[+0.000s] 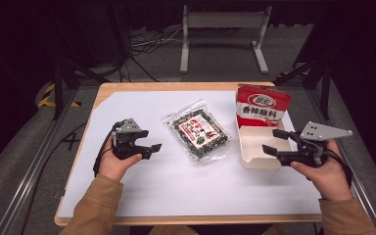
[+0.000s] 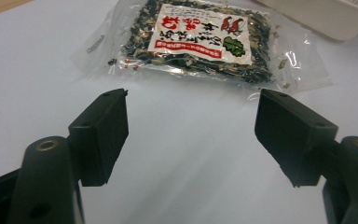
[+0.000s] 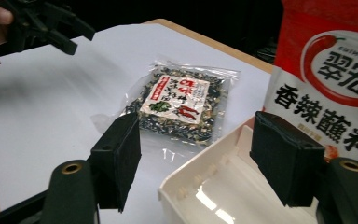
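Note:
A clear packet of dark dried mix with a red and white label (image 1: 198, 130) (image 2: 200, 39) (image 3: 177, 100) lies flat in the middle of the white sheet. A red and white seasoning bag (image 1: 262, 106) (image 3: 328, 79) stands in the far end of a white tray (image 1: 254, 159) (image 3: 205, 179). My left gripper (image 1: 150, 140) (image 2: 191, 126) is open, low over the sheet, left of the packet, nothing between its jaws. My right gripper (image 1: 274, 142) (image 3: 196, 149) is open too, held over the tray's right side, pointing left toward the packet.
A white sheet (image 1: 127, 186) covers most of the wooden table (image 1: 103, 90). Beyond the far edge stand a white metal frame (image 1: 223, 34) and cables on the floor (image 1: 142, 49). Metal rails run along both sides of the table.

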Motion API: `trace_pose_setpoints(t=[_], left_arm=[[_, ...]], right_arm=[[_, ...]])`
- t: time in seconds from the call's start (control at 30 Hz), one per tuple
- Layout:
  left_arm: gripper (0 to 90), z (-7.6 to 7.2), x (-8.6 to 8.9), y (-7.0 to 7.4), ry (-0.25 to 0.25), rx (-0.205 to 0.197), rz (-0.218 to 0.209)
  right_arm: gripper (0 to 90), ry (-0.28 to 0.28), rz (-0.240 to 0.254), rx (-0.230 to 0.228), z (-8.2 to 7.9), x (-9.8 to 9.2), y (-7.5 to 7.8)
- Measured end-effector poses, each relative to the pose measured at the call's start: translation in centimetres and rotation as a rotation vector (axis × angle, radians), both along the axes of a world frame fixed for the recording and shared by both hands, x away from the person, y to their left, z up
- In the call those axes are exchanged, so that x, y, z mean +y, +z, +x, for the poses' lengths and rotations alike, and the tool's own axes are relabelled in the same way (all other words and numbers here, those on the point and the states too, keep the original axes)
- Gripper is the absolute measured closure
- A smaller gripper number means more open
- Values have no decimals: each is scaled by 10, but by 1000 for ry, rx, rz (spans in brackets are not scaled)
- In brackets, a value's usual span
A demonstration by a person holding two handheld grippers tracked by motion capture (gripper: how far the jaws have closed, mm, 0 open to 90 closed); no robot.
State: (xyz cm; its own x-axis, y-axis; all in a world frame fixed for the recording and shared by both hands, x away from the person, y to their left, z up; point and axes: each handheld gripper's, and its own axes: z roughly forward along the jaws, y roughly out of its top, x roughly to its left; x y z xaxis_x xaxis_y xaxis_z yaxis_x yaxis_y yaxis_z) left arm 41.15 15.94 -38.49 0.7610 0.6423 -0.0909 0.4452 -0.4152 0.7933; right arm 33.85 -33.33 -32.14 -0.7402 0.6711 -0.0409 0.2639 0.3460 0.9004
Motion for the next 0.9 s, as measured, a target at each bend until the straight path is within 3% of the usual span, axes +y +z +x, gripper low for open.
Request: trace_pose_setpoints(t=[0.13,0.23,0.43,0.53,0.63,0.67,0.77,0.8,0.87,0.9], left_arm=[[305,2,4,-1,30,37,-7],[323,3,6,-1,56,60,-19],[336,9,6,0,77,42,-42],[350,17,3,1,73,50,-62],[354,28,-1,0,73,59,-42],[351,33,-3,-1,80,62,-31],[337,43,-6,0,106,80,-49],[333,47,-8,0,119,93,-44],[324,52,-10,0,142,82,-20],[320,56,-12,-1,160,92,-38]], right_arm=[[355,19,11,-3,-4,6,-6],[363,39,-9,-7,-6,12,-10],[379,83,-10,-17,-10,22,-14],[387,91,-6,-20,-12,24,-15],[394,102,-3,-24,-15,27,-15],[396,107,-6,-30,-16,29,-15],[395,124,-7,-43,-19,33,-14],[396,130,-6,-46,-19,33,-14],[395,141,-5,-48,-20,35,-15],[394,143,-6,-47,-21,36,-16]])
